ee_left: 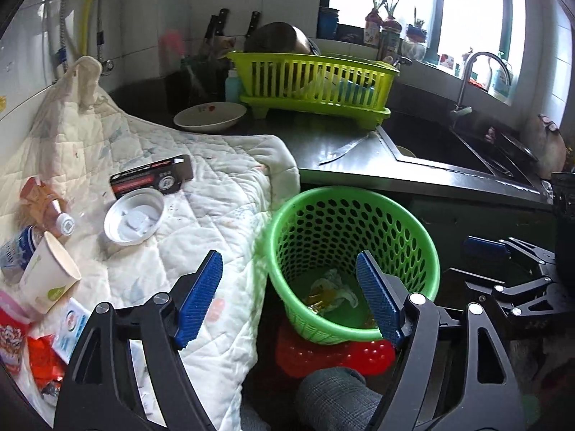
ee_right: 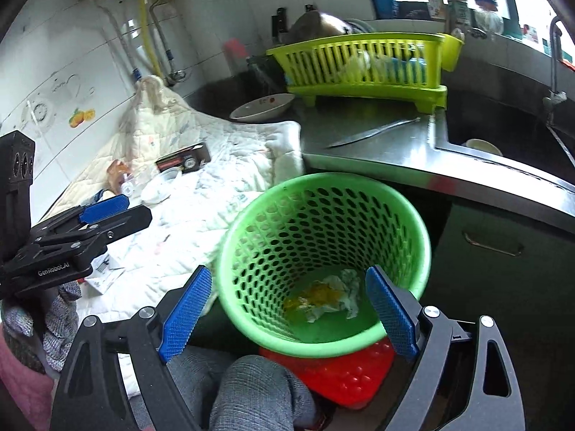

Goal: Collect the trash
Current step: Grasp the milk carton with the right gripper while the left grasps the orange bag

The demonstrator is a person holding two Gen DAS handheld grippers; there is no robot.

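Observation:
A green mesh wastebasket (ee_left: pixel 354 215) (ee_right: pixel 323 215) stands on a red stool (ee_left: pixel 334 355) beside the counter; crumpled tissue and a yellow wrapper (ee_left: pixel 332 292) (ee_right: pixel 329 296) lie in its bottom. My left gripper (ee_left: pixel 293 300) is open and empty above the basket's near rim and the quilt edge. My right gripper (ee_right: pixel 291 309) is open and empty over the basket. On a white quilted cloth (ee_left: pixel 201 222) lie a black and red box (ee_left: pixel 151 177), a white plastic tub (ee_left: pixel 133 221), a paper cup (ee_left: pixel 48 276), small bottles (ee_left: pixel 54 212) and wrappers (ee_left: pixel 43 355).
A lime dish rack (ee_left: pixel 312 88) and a white bowl (ee_left: pixel 210 116) stand on the counter behind. A knife (ee_left: pixel 343 151) lies near the steel sink (ee_left: pixel 452 147) with its tap (ee_left: pixel 470 79). My knee in grey trousers (ee_right: pixel 258 391) is below the stool.

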